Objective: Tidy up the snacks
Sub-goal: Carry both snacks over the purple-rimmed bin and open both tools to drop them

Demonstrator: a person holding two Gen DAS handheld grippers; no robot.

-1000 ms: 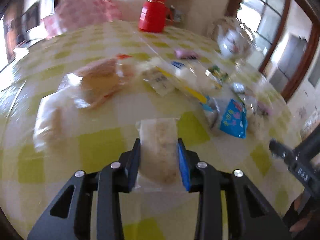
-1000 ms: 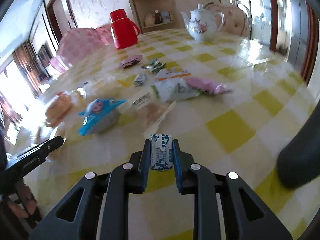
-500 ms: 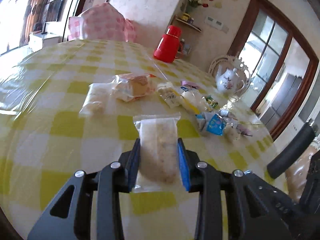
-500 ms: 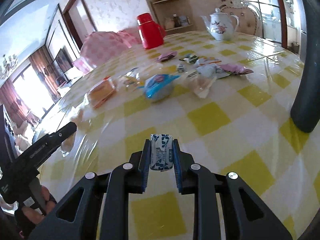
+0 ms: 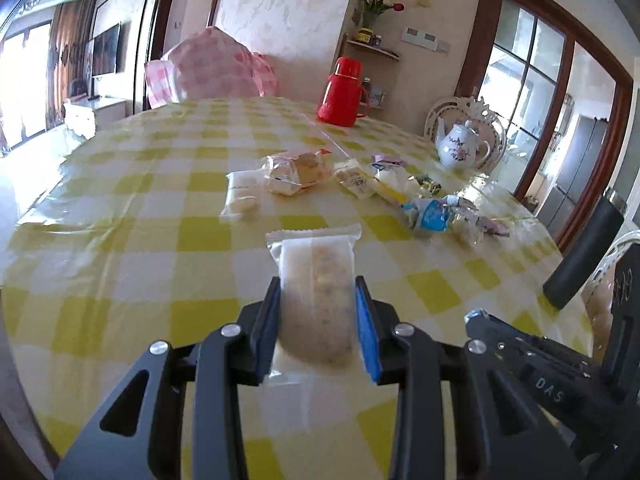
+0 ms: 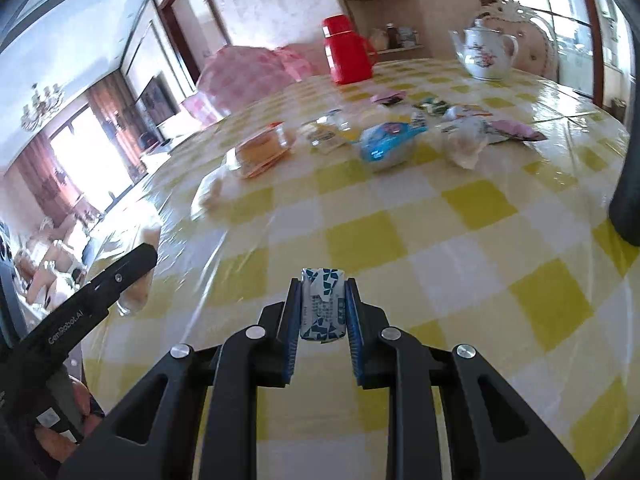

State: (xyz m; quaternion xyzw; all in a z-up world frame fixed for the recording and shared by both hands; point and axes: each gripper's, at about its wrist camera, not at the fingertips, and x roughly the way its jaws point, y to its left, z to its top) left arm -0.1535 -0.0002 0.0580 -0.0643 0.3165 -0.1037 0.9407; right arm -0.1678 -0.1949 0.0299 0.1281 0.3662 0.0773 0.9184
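Left tongs (image 5: 316, 320) closed on a long clear-wrapped pastry (image 5: 314, 280), gripped across its narrow sides, so that the pack sticks out forward and stays flat. Right tongs (image 6: 323, 308) almost fully closed on a small blue-and-white wrapped candy (image 6: 323, 304), pinched at the middle, probably because so small a piece slips easily. Both snacks lifted above the yellow-checked counter (image 5: 120, 280), not resting on it. Remaining snacks lying in a loose row toward 12 and 1 o'clock in the left view: a bread pack (image 5: 298, 172), a blue packet (image 5: 432, 216), smaller wrappers near the white teapot (image 5: 460, 148). Red flask (image 5: 342, 94) behind, at 12 o'clock. Likely carrying both pieces away from the heap for sorting; destination not visible.
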